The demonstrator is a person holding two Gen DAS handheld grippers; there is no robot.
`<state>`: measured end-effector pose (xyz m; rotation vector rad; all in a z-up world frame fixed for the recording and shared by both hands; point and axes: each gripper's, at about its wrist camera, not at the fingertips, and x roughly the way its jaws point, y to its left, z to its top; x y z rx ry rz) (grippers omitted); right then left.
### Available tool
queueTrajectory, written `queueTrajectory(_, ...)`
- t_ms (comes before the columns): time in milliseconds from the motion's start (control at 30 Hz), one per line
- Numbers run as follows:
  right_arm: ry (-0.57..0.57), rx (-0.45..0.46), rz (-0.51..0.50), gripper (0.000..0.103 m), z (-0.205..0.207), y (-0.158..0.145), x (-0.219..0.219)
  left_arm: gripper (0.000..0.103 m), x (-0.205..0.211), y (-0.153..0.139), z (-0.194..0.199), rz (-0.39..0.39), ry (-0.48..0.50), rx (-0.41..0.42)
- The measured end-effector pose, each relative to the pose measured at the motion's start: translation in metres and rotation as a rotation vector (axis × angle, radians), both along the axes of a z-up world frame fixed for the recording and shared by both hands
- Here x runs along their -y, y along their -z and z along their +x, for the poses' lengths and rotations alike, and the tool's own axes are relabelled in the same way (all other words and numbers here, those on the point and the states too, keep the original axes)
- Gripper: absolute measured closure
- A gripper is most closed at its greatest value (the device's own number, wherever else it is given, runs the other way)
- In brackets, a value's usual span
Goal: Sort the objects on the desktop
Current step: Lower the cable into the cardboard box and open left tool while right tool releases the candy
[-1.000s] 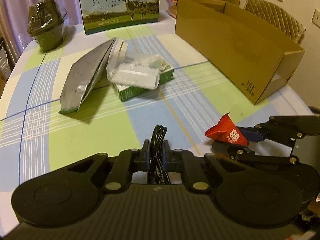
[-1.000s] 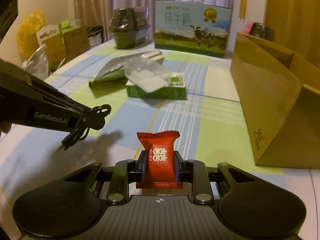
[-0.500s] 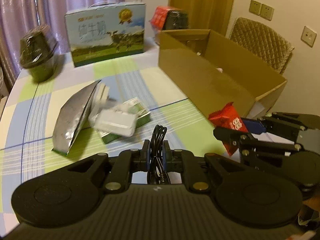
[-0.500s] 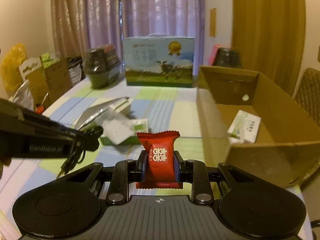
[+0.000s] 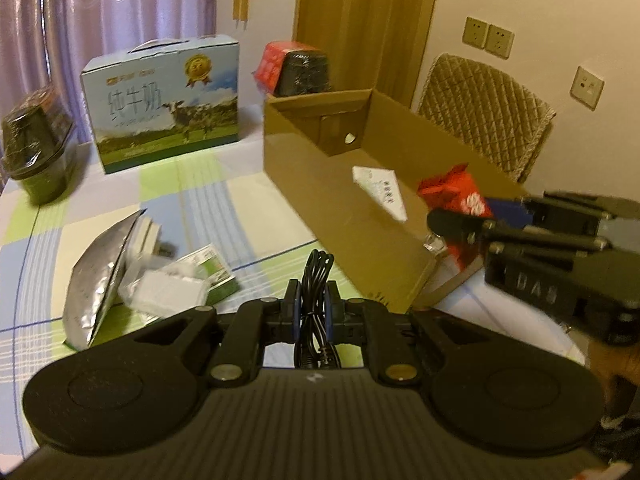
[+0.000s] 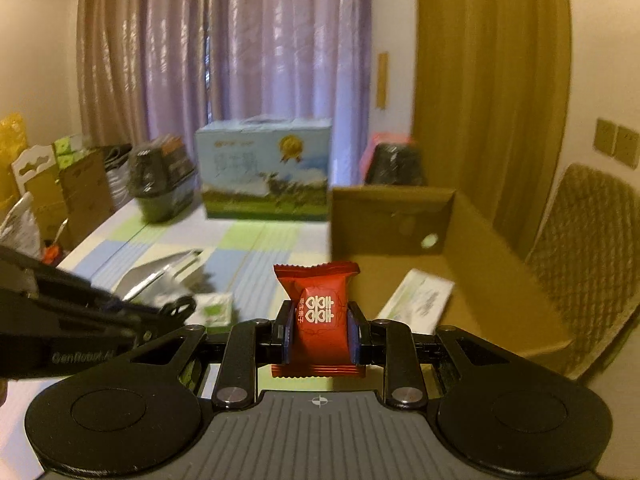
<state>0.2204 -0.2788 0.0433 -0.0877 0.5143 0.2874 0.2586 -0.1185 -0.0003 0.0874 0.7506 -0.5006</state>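
Right gripper (image 6: 319, 330) clamped across the middle of one red candy (image 6: 318, 312), held in the air at the near end of the box (image 5: 360, 236). Left gripper (image 5: 311, 314) pinched on one black cable (image 5: 316, 280), held above the table (image 5: 192, 188). Candy: light, crinkly wrapper, likely slippery; grip the padded centre, not the crimped ends. Cable: limp, loops will dangle; hold at the bundle. Count: one white packet (image 5: 380, 190) in the box; on the table, one foil pouch (image 5: 96, 276) and one green carton (image 5: 208, 276).
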Motion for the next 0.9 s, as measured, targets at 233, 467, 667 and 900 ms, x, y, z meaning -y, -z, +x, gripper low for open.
queueTrajectory(233, 0.101, 0.055, 0.001, 0.080, 0.020, -0.027, 0.044, 0.095, 0.036, -0.022, 0.008, -0.062, 0.051, 0.048)
queueTrajectory(467, 0.218, 0.027, 0.092, 0.080, 0.041, -0.029, 0.088, 0.095, 0.074, -0.033, 0.030, -0.153, 0.090, 0.052)
queueTrajectory(667, 0.248, 0.003, 0.096, 0.080, 0.062, -0.025, 0.099, 0.095, 0.096, -0.025, 0.057, -0.186, 0.094, 0.021)
queueTrajectory(900, 0.258, -0.010, 0.103, 0.080, 0.077, -0.016, 0.100, 0.095, 0.111, -0.014, 0.076, -0.196, 0.105, 0.020)
